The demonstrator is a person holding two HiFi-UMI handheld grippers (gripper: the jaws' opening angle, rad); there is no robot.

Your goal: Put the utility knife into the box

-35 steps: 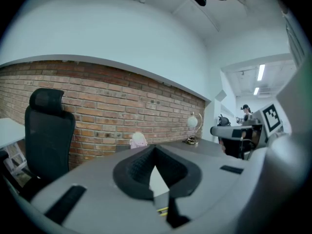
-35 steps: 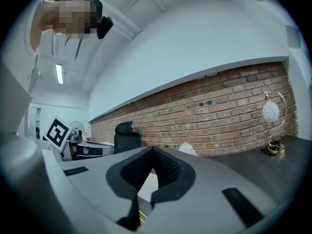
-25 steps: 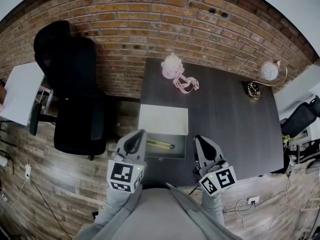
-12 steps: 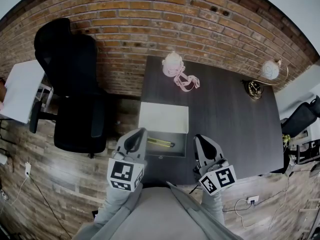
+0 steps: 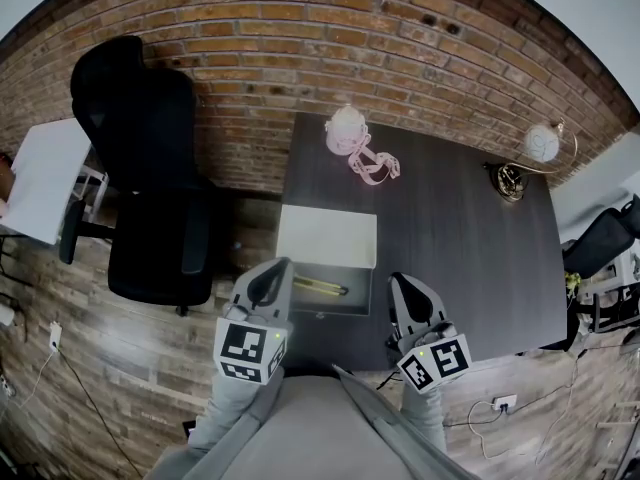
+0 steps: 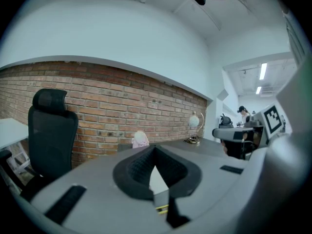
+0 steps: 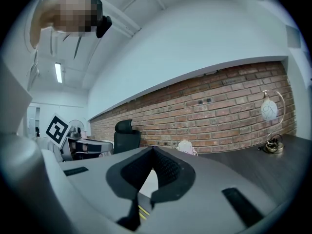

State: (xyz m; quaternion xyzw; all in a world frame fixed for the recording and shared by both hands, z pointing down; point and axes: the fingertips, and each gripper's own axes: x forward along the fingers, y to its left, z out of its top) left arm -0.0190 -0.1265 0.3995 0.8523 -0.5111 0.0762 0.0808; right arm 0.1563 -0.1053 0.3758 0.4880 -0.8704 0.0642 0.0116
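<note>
The box (image 5: 352, 301) lies open near the front left of the dark table (image 5: 460, 248), its white lid (image 5: 327, 236) folded back. Inside the grey tray rests the yellow-and-black utility knife (image 5: 320, 287). My left gripper (image 5: 270, 280) hovers at the box's left front corner, shut and empty. To the right of the box my right gripper (image 5: 405, 293) is also shut and empty. In the left gripper view the knife (image 6: 162, 208) shows as a yellow sliver below the shut jaws. The right gripper view catches the knife (image 7: 143, 211) in the same way.
A black office chair (image 5: 150, 168) stands left of the table. At the table's far edge lies a pink-and-white object with a strap (image 5: 350, 138). A globe lamp (image 5: 535, 148) is at the far right corner. A white desk (image 5: 40, 183) is at far left.
</note>
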